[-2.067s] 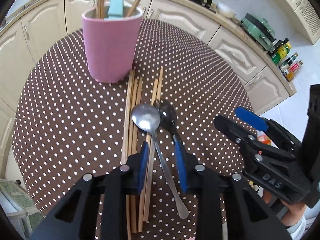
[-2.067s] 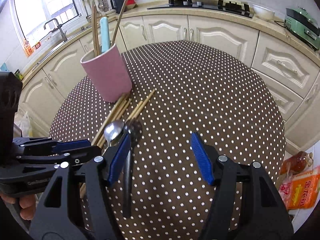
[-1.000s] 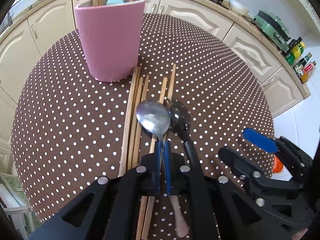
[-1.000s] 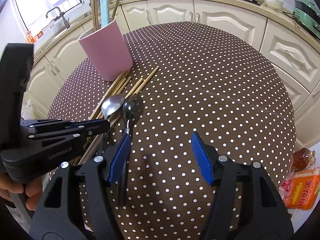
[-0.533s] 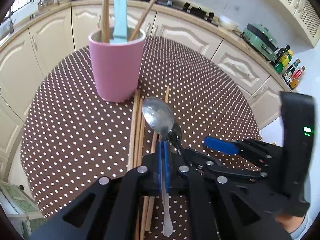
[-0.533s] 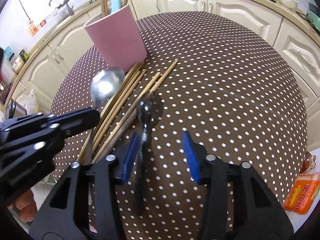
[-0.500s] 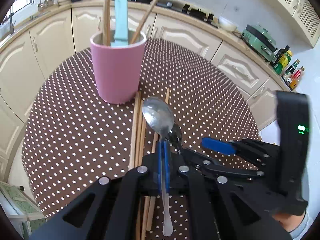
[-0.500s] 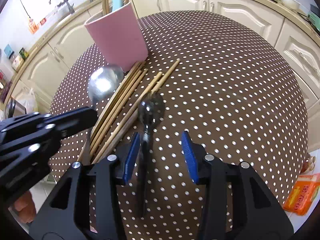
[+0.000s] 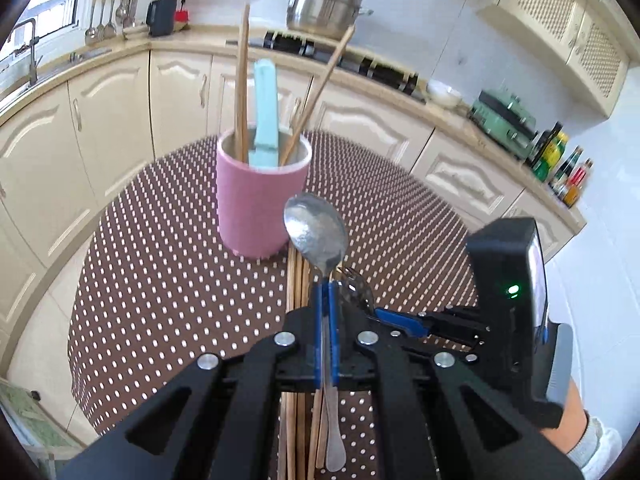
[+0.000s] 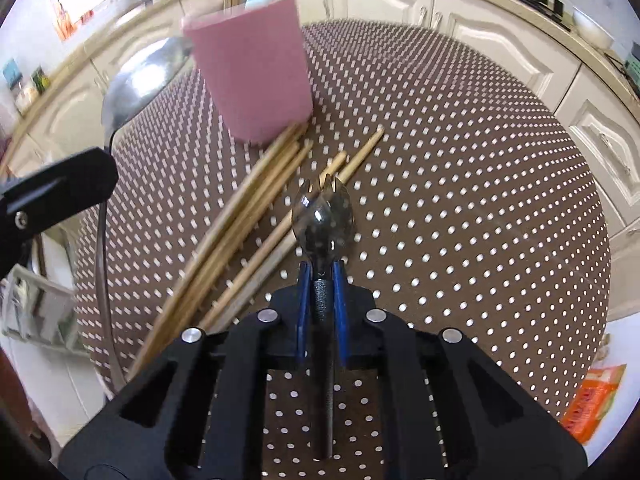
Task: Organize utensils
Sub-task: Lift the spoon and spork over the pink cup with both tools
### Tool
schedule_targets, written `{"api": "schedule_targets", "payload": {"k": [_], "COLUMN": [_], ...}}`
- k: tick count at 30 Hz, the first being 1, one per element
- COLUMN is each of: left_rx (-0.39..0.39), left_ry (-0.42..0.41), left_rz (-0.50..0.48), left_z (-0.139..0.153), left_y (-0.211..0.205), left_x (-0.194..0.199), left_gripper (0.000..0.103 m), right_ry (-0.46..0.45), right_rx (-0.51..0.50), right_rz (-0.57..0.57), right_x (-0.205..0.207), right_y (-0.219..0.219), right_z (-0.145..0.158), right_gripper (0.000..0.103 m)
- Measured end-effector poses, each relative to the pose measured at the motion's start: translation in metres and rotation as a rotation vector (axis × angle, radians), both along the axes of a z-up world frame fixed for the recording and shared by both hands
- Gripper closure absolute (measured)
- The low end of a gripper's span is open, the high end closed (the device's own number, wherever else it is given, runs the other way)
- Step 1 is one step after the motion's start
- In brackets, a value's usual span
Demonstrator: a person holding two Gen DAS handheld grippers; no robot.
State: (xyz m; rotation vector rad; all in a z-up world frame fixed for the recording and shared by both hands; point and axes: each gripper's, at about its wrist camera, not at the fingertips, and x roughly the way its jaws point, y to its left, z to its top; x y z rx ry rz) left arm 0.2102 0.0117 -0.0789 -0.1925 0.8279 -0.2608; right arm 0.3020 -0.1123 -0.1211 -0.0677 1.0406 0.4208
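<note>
— What are the two tongs holding?

— One utensil each. The left tongs [image 9: 326, 300] are clamped on the thin handle of a polished steel spoon [image 9: 316, 234], its oval bowl raised above the tabletop [image 9: 160, 280], just in front of the pink cup [image 9: 258, 204]. The right tongs [image 10: 321, 280] have just been closing and their blue pads now press on the textured black handle of a spork [image 10: 322, 220]: a dark, glossy rounded head with short prongs at its tip, low over the cloth.

— And loose on the tabletop?

— A bundle of slim wooden chopsticks [image 10: 248, 216], about six by my count, though they overlap so I can't be certain. They lie side by side from the foot of the cup toward the near edge, left of the spork.

— What is in the cup?

— It is a matte pink cylinder, upright at the far side of the round tabletop. Three things stand in it: a long wooden handle with a round pale head [image 9: 242, 80], a flat pale-blue handle [image 9: 266, 116], and one leaning wooden stick [image 9: 320, 92].

— The tabletop itself?

— Brown cloth with small white dots. Cream cabinets [image 9: 112, 120] curve behind it, with a steel pot [image 9: 324, 10] on the stove.
</note>
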Motion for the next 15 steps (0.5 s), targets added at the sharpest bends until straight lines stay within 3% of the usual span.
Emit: {"api": "schedule_targets", "payload": {"k": [10, 15], "left_rx": [-0.059, -0.067], "left_ry": [-0.297, -0.411], "left_rz": [0.033, 0.065], "left_z": [0.059, 0.081], "left_y": [0.035, 0.045], "left_x": [-0.012, 0.003], "left_gripper": [0.100, 0.100], "right_ry": [-0.280, -0.411], "right_rx": [0.315, 0.402], "right_rz": [-0.020, 0.000], "right_x": [-0.005, 0.006], "right_y": [-0.022, -0.007], "right_z": [0.090, 0.113], "right_gripper": [0.091, 0.091]}}
